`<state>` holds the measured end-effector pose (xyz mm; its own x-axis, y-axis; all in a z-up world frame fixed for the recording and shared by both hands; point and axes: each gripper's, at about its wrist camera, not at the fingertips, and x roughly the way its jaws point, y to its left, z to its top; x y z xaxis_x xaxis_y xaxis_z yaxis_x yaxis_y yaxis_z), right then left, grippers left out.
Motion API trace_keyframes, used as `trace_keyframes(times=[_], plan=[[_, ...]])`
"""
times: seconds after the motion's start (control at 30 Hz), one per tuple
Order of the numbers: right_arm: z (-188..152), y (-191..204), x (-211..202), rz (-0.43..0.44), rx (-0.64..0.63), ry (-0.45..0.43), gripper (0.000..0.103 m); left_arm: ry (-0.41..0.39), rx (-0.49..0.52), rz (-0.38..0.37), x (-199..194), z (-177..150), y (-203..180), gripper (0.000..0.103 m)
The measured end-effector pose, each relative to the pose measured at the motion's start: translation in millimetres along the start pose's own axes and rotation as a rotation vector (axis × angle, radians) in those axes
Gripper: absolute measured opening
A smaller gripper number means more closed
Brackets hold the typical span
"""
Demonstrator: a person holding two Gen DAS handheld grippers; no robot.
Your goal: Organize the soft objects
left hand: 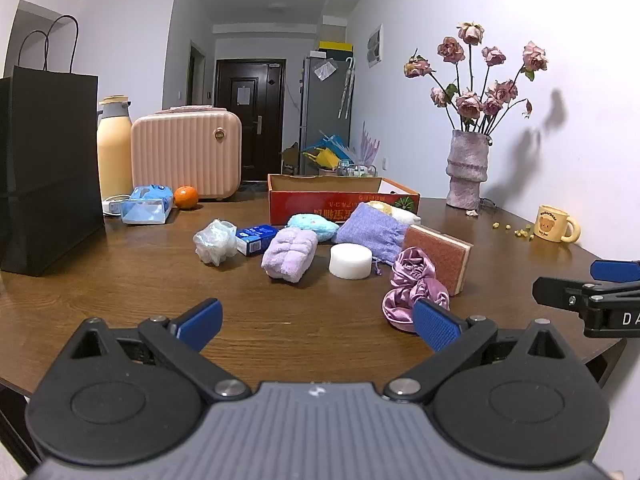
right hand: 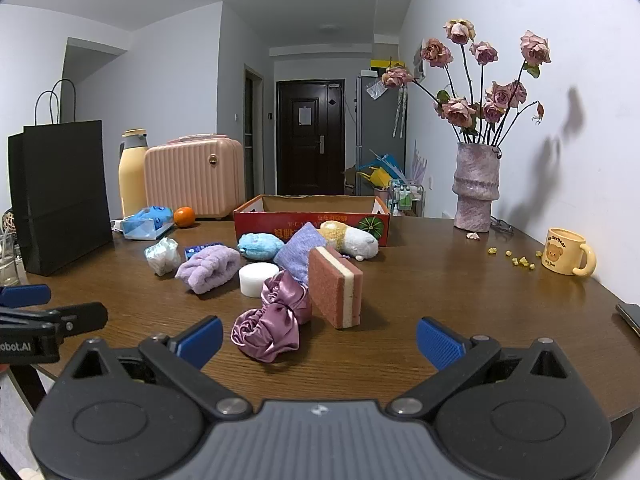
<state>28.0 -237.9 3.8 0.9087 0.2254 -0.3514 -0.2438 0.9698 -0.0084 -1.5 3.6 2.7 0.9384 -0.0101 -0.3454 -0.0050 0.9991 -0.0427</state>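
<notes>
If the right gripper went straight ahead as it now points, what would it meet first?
Probably the purple satin scrunchie, lying just ahead between the open right gripper fingers' line; the sponge stands right behind it.

Mid-desk, the scrunchie [right hand: 272,330] lies in front of the upright sponge [right hand: 335,286]; the box [right hand: 312,218] sits behind; the mug [right hand: 568,256] is near the right edge.

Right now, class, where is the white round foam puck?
In both views the white round foam puck sits mid-table, between the lilac fluffy towel and the purple satin scrunchie.
</notes>
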Motion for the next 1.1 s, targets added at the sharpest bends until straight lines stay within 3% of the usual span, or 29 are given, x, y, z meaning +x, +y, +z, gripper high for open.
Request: trace_keyframes(times=[1.1], plan=[[-0.5, 1.2, -0.8, 0.001, -0.001, -0.004, 0.103, -0.016, 0.007, 0.007, -2.1, -0.5, -1.5, 0.103]])
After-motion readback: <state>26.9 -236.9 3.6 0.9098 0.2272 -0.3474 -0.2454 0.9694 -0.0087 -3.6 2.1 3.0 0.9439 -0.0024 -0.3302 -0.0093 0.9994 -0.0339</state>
